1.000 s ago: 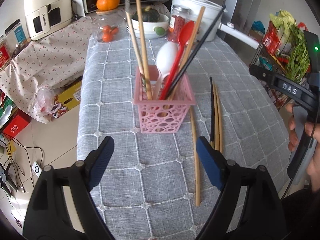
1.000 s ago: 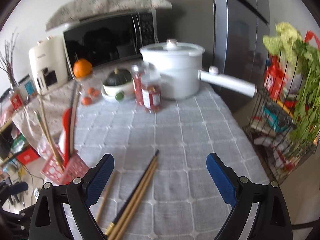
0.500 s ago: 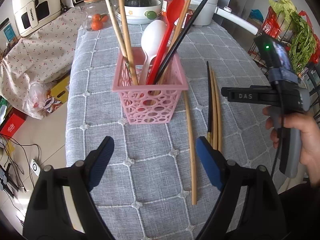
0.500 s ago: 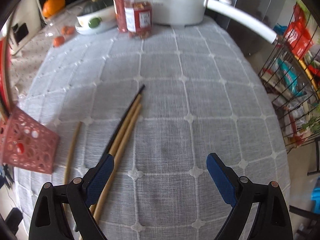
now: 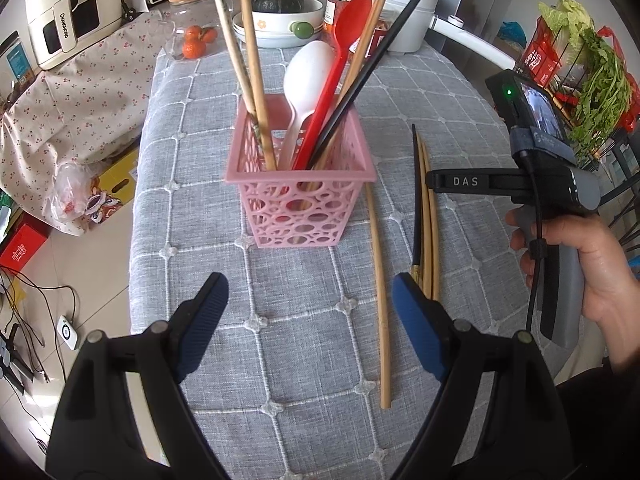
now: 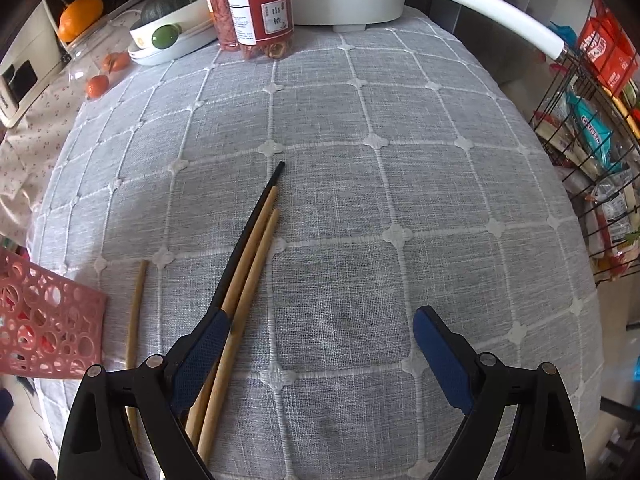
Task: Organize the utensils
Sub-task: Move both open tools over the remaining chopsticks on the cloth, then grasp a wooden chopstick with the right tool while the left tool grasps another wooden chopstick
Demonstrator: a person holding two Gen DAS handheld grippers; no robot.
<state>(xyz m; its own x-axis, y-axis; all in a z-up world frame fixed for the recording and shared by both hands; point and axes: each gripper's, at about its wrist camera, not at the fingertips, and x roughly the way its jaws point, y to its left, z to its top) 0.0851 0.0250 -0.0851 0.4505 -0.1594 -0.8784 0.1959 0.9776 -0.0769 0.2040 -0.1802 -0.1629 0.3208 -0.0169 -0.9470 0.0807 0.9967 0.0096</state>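
Observation:
A pink openwork basket (image 5: 300, 204) stands on the grey checked tablecloth and holds chopsticks, a white spoon (image 5: 306, 76) and a red spoon (image 5: 344, 20). To its right lie a single wooden chopstick (image 5: 378, 280) and a bundle of one black and two wooden chopsticks (image 5: 425, 216). My left gripper (image 5: 308, 312) is open and empty, just in front of the basket. My right gripper (image 6: 320, 344) is open above the cloth, its left finger over the bundle (image 6: 248, 248). The basket's corner (image 6: 44, 320) and the single chopstick (image 6: 134, 312) show at left.
At the table's far end stand a white pot with a long handle (image 6: 480, 12), two red-lidded jars (image 6: 260, 16), a bowl holding a green squash (image 5: 280, 12) and small tomatoes (image 5: 196, 40). A wire rack of groceries (image 6: 592, 128) stands to the right, off the table.
My left gripper has moved closer to the basket. My right gripper has tilted down and come lower over the bundle of chopsticks. Both stay open.

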